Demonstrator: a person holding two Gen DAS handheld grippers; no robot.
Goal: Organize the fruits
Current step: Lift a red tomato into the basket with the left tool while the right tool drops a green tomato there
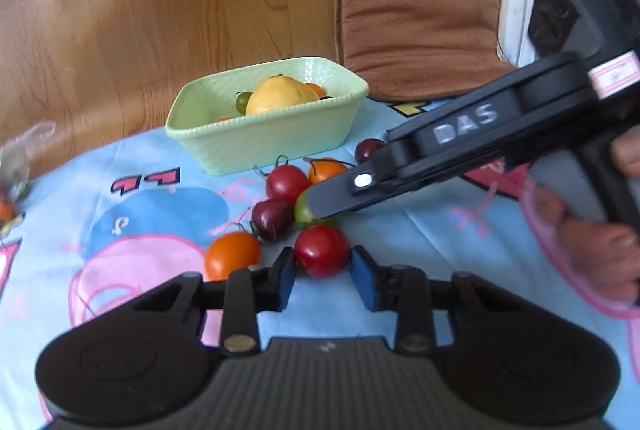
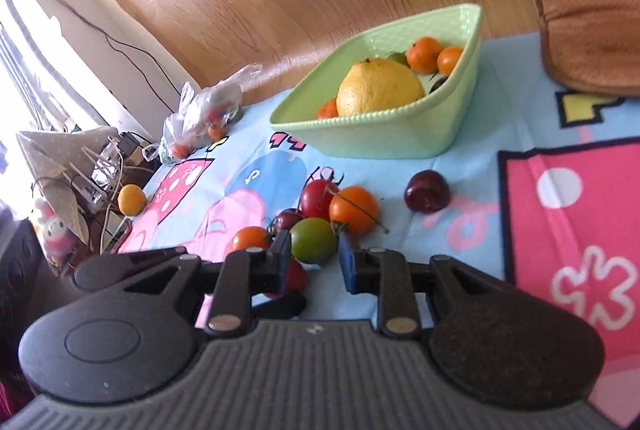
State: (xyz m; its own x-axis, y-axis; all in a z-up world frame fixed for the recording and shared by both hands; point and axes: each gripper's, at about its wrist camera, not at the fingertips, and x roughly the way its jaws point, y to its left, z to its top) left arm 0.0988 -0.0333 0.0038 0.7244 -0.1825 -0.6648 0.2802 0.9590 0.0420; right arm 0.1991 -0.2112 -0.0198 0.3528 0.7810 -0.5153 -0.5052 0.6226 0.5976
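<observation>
Down at the table, the left gripper is clamped on a red tomato, its blue pads pressing the fruit's two sides as it rests on the cartoon-printed cloth. That red tomato is the nearest piece of a small heap; just beyond it lies a green tomato, and the right gripper reaches in from the right to that one. In the right wrist view the green tomato sits between the right gripper's blue pads; the left pad looks to touch it, while on the right side I cannot tell whether the pad presses the fruit, so whether it is gripped stays unclear. A hand holds the right gripper's handle at the edge of the left wrist view.

Around the green tomato, touching or nearly so, lie a dark cherry-coloured fruit, another red tomato and an orange tomato behind it. A second orange tomato lies just left of the held red one. One dark red fruit lies apart, to the right of the heap.

Beyond the heap stands a pale green basket, holding a large yellow citrus and several small orange fruits. Left of the basket, near the cloth's edge, lies a clear plastic bag with more small fruit inside. A brown cushion lies behind the basket to its right.
</observation>
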